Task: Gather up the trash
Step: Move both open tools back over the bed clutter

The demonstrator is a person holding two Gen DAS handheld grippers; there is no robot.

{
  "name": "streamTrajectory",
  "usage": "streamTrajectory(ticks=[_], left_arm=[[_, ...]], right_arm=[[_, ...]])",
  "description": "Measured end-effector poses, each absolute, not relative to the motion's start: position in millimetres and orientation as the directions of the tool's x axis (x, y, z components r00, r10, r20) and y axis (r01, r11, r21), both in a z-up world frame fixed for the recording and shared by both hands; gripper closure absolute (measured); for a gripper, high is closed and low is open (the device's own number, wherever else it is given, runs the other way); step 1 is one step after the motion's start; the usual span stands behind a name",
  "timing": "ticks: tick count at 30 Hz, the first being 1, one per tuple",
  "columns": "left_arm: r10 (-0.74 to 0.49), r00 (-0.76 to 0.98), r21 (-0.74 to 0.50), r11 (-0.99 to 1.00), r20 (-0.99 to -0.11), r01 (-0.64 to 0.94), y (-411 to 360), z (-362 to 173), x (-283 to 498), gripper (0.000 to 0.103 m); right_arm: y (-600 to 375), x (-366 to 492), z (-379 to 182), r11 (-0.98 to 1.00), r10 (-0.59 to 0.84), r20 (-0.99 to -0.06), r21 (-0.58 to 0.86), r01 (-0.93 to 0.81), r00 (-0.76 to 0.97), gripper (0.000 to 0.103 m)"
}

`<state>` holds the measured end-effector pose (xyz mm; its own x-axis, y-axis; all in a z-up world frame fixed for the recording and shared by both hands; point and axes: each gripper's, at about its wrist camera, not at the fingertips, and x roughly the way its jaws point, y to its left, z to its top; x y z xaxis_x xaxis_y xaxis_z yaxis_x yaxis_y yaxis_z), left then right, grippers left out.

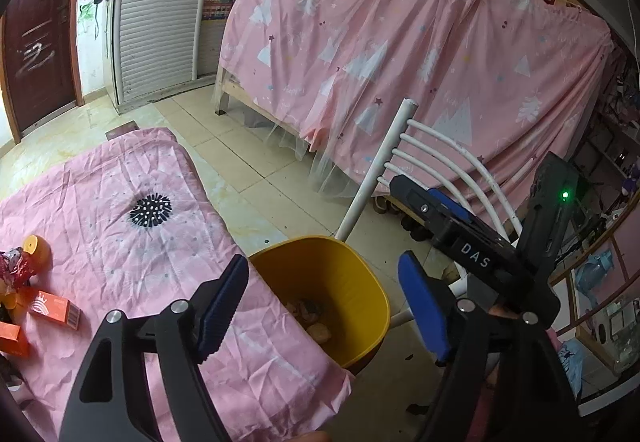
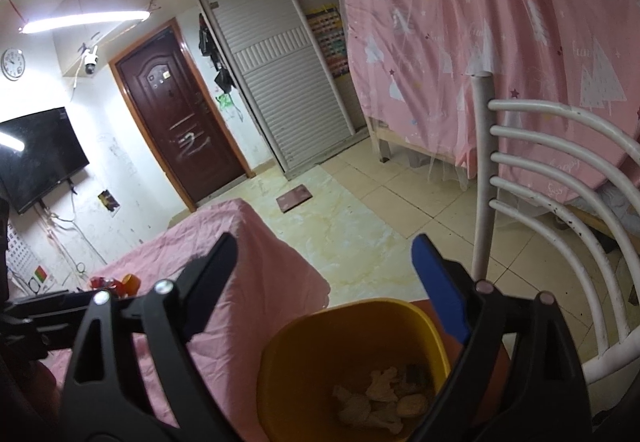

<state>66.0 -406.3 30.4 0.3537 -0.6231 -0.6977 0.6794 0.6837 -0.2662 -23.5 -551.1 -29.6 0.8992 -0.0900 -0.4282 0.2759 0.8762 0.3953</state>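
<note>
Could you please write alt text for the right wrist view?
The right gripper hangs with open, empty jaws over a yellow bin holding crumpled scraps, between a pink-covered table and a white chair.

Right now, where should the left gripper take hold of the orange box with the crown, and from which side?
Grip the orange box across its two long sides, near the middle. It lies flat on the pink cloth, long and narrow, so the short way should fit between the open fingers of the left gripper. Probably come from above: another orange box and a red wrapper lie close by.
</note>
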Motion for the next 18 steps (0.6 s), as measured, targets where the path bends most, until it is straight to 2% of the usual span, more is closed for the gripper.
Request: streamTrajectory(ticks=[8,18], left_arm=[[-0.63,0.378,-0.272,0.694,-0.679,0.667,-382.7,39.5,66.4,0.032],[-0.614,0.437,-0.282,0.738,-0.658,0.613,-328.5,46.5,78.2,0.026]], right_arm=[[-515.7,-10.2,-23.6,0.908,-0.04,-0.434,0.361,0.215,0.9,0.014],[-457.4,16.9,-21.5,0.946,0.038,-0.467,0.302,0.119,0.884,0.014]])
